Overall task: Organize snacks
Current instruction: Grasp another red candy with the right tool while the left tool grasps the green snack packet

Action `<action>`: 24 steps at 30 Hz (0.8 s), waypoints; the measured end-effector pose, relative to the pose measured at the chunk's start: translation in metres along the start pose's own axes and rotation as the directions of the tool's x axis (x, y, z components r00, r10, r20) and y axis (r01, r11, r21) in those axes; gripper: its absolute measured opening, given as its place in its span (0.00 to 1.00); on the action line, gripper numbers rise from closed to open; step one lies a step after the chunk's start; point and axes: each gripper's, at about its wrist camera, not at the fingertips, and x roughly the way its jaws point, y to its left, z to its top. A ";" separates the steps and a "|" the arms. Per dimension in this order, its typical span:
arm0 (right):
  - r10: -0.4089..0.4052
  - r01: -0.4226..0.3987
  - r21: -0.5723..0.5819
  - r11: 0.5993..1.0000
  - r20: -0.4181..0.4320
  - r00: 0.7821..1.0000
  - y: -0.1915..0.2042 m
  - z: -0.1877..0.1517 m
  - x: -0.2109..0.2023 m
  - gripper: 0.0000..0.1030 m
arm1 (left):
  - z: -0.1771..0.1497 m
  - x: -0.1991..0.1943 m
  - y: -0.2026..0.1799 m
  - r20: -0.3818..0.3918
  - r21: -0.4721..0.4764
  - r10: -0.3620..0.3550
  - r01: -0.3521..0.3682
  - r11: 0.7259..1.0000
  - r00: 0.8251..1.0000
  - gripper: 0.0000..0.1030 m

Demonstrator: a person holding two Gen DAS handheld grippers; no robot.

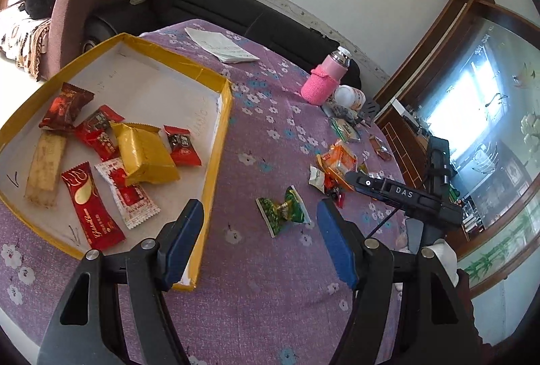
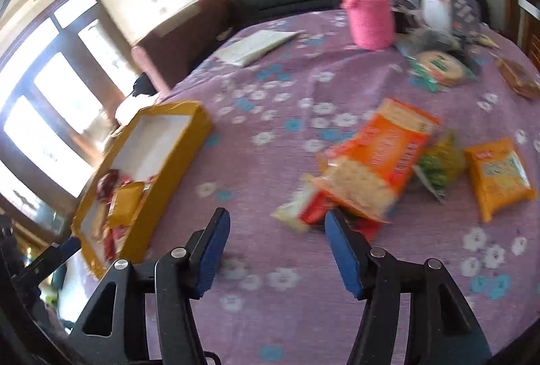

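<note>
Though blurred, orange packet point(image 2: 378, 159) (label illegible)

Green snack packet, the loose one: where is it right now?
In the left wrist view, the green snack packet lies on the purple floral tablecloth, right of the yellow tray and left of the orange packet, just ahead of the open left tongs.

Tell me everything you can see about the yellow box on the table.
The yellow box is a shallow open tray, seemingly cardboard, with yellow walls and a white floor. It lies flat on the purple floral tablecloth at the table's left. Inside lie several wrapped snacks, mostly red, plus one gold packet. Neither hand-held gripper touches it.
</note>
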 end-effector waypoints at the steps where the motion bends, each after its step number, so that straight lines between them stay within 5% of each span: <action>1: 0.006 -0.006 0.011 1.000 -0.001 1.000 -0.005 -0.001 0.002 0.60 | -0.002 0.003 -0.004 -0.010 0.009 -0.004 0.004 1.000 1.000 0.67; 3: 0.007 -0.007 0.020 1.000 0.002 1.000 -0.007 -0.001 0.009 0.59 | -0.006 0.007 -0.012 -0.025 0.035 -0.003 0.004 0.999 1.000 0.67; 9: -0.166 0.169 -0.061 0.984 0.042 0.985 0.000 -0.008 0.027 0.59 | -0.007 0.020 -0.036 -0.036 0.171 0.049 -0.043 0.984 0.998 0.67; 14: -0.096 0.100 -0.068 0.993 0.049 0.994 -0.010 -0.014 0.038 0.72 | -0.008 0.047 -0.044 -0.093 0.214 0.048 -0.028 0.976 0.995 0.67; 19: 0.007 -0.008 -0.097 0.995 -0.011 1.000 -0.015 -0.018 0.037 0.72 | -0.007 0.067 -0.053 -0.130 0.264 0.052 -0.016 0.964 0.990 0.67; 24: -0.027 0.021 -0.204 0.979 -0.028 0.999 -0.004 -0.024 0.038 0.64 | -0.004 0.090 -0.058 -0.166 0.325 0.089 -0.030 0.945 0.982 0.67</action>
